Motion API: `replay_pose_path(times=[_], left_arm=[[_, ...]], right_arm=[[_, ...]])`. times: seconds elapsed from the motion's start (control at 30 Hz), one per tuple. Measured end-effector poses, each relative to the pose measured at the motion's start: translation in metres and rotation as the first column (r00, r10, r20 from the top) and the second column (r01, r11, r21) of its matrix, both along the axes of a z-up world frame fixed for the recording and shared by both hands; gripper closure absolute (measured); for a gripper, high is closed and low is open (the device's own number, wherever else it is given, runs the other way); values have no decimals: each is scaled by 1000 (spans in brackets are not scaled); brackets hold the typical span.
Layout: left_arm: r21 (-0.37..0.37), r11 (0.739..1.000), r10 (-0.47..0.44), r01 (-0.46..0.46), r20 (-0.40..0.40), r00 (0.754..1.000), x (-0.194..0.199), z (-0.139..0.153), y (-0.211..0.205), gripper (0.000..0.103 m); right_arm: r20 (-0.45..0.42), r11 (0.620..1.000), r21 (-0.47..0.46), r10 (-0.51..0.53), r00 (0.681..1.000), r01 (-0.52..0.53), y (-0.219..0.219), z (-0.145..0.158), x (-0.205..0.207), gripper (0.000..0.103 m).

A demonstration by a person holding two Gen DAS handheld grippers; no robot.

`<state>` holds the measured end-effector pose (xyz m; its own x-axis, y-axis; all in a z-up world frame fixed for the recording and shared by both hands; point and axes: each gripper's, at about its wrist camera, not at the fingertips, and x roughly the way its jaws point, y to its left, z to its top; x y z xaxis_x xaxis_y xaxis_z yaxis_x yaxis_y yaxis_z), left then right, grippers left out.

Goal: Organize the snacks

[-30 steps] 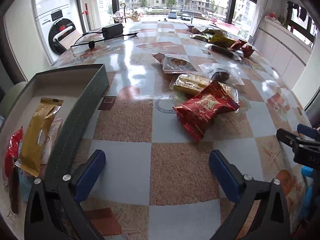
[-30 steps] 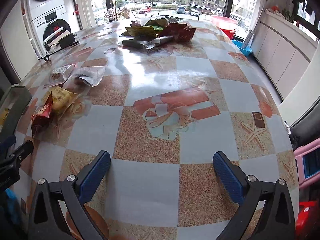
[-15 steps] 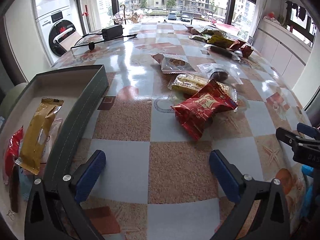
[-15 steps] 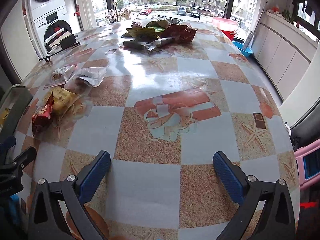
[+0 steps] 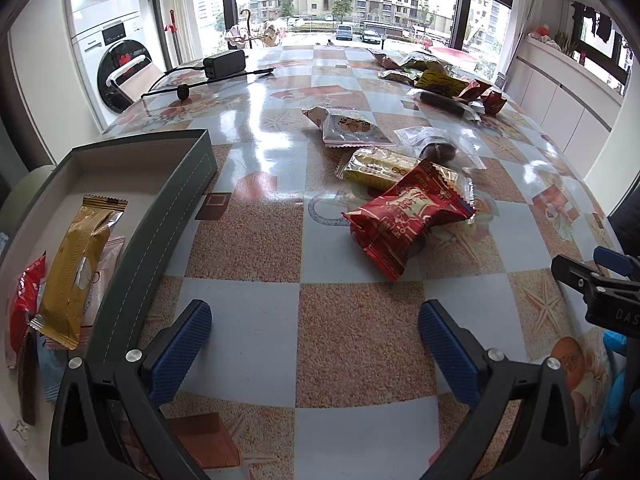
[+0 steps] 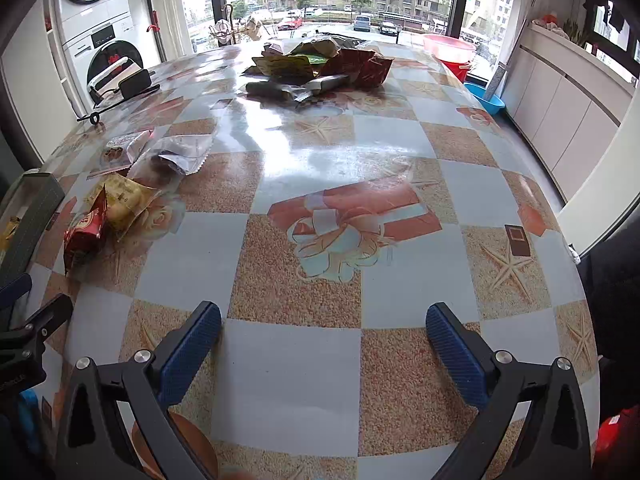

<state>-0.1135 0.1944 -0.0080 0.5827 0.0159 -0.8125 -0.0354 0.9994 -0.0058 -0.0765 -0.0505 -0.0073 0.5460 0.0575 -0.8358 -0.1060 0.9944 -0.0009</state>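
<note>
Both pairs of jaws stand wide apart with nothing between the blue pads, so neither tool grips a snack at this moment. Going left to right in the left wrist view, the dark box (image 5: 176,208) sits at about nine o'clock from the left gripper (image 5: 315,344), its long wall running toward the far end of the table (image 5: 256,240). Inside it lie a gold wrapper (image 5: 76,268), a red packet (image 5: 24,308) at its left and paler packs beneath, which suggests the box is where sorted snacks go. At about one o'clock from that gripper, near but not touching it, rests the red snack bag (image 5: 408,216), overlapping a yellow pack (image 5: 380,166); just beyond are a clear pack with a dark treat (image 5: 438,148) and a white pack (image 5: 350,130). Being nearest the parted pads and on top, the red bag looks the likely next pick, though that is a guess. Far at twelve to one o'clock a second heap of snacks (image 5: 436,80) waits near the window end, and a black adapter with cable (image 5: 224,65) lies at eleven.

The right gripper (image 6: 323,344) hovers over bare tablecloth, its own tip showing at three o'clock in the left view. From it the red bag (image 6: 86,232) lies at ten o'clock, well apart, and the far heap (image 6: 320,64) at twelve. It appears held clear so as not to crowd the left tool's reach.
</note>
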Motion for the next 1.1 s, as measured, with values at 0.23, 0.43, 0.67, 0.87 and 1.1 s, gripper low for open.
replay_pose_path(times=[0.23, 0.43, 0.67, 0.87, 1.1], left_arm=[[0, 1000, 1, -1, 0, 1000, 0, 0, 0, 0], [0, 1000, 0, 0, 0, 1000, 0, 0, 0, 0], [0, 1000, 1, -1, 0, 1000, 0, 0, 0, 0], [0, 1000, 1, -1, 0, 1000, 0, 0, 0, 0], [0, 1000, 1, -1, 1, 1000, 0, 0, 0, 0]], right_arm=[[0, 1000, 0, -1, 1000, 1, 0, 0, 0, 0], [1, 1000, 0, 0, 1000, 0, 0, 0, 0, 0], [1, 1000, 0, 0, 1000, 0, 0, 0, -1, 0], [-2, 1000, -1, -2, 1000, 2, 0, 0, -1, 0], [-57, 1000, 27, -6, 998, 7, 6, 4, 9, 0]])
